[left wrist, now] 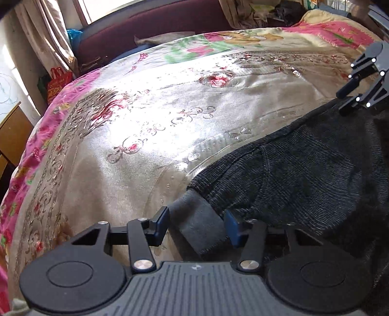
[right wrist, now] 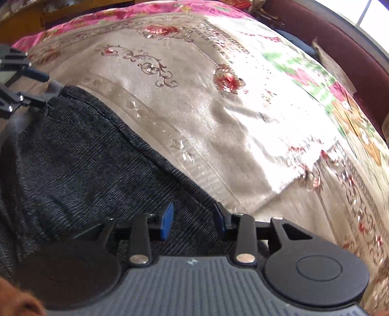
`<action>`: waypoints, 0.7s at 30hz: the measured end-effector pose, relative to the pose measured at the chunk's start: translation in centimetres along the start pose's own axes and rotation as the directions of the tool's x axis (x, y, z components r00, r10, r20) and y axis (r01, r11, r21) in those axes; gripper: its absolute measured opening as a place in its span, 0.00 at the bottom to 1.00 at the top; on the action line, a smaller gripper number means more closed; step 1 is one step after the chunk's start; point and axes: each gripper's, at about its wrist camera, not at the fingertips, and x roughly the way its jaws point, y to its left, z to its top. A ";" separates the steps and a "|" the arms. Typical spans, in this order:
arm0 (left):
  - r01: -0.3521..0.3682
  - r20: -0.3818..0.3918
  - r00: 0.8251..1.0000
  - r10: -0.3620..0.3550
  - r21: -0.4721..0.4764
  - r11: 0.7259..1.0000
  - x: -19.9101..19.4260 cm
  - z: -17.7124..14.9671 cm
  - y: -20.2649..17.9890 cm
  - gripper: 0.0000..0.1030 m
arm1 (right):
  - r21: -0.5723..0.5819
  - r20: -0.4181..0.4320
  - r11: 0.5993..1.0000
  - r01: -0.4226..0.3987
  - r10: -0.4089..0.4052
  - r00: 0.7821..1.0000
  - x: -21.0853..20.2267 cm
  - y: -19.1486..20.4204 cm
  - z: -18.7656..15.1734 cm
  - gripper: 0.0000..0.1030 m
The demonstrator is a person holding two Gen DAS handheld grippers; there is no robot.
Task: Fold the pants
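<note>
Dark grey checked pants [left wrist: 304, 175] lie on a bed with a shiny floral cover [left wrist: 145, 121]. A plain grey band [left wrist: 194, 223] of the pants, at their near edge, lies between the fingers of my left gripper [left wrist: 197, 226], which is open around it. In the right wrist view the pants [right wrist: 85, 158] fill the lower left. My right gripper [right wrist: 193, 222] is open over the pants' edge. Each gripper shows in the other's view: the right one [left wrist: 350, 97] at the far edge of the pants, the left one [right wrist: 36, 87] at the grey band.
A dark red headboard [left wrist: 150, 26] runs along the far side of the bed. A curtain [left wrist: 53, 36], a red bag [left wrist: 58, 80] and a wooden cabinet [left wrist: 12, 131] stand to the left of the bed. Clutter lies at the far right corner [left wrist: 279, 12].
</note>
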 end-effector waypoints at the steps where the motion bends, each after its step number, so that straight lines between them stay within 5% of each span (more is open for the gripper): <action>1: 0.012 -0.005 1.000 -0.012 0.010 1.000 0.5 0.3 0.3 0.62 | -0.021 -0.024 1.000 -0.014 0.014 1.000 0.9 -0.5 0.6 0.37; 7: 0.117 -0.016 0.993 -0.117 0.038 0.992 1.7 1.5 1.6 0.68 | -0.106 -0.150 0.986 -0.126 0.109 0.983 4.9 -1.5 2.0 0.37; 13: 0.153 -0.075 0.987 -0.145 0.110 0.982 3.9 2.0 1.0 0.84 | -0.169 -0.157 0.974 -0.150 0.123 0.980 5.5 -1.8 1.9 0.45; 17: 0.188 -0.121 0.977 -0.176 0.088 0.978 4.0 2.5 0.4 0.63 | -0.130 -0.151 0.983 -0.129 0.109 0.982 5.7 -1.4 1.2 0.36; 20: 0.164 -0.130 0.981 -0.144 0.162 0.973 3.6 2.6 -1.0 0.53 | -0.105 -0.167 0.987 -0.124 0.106 0.980 5.2 -0.8 1.2 0.06; 21: 0.162 -0.134 0.981 -0.140 0.174 0.971 3.5 2.8 -1.3 0.46 | -0.109 -0.173 0.987 -0.119 0.099 0.980 4.8 -0.5 1.3 0.05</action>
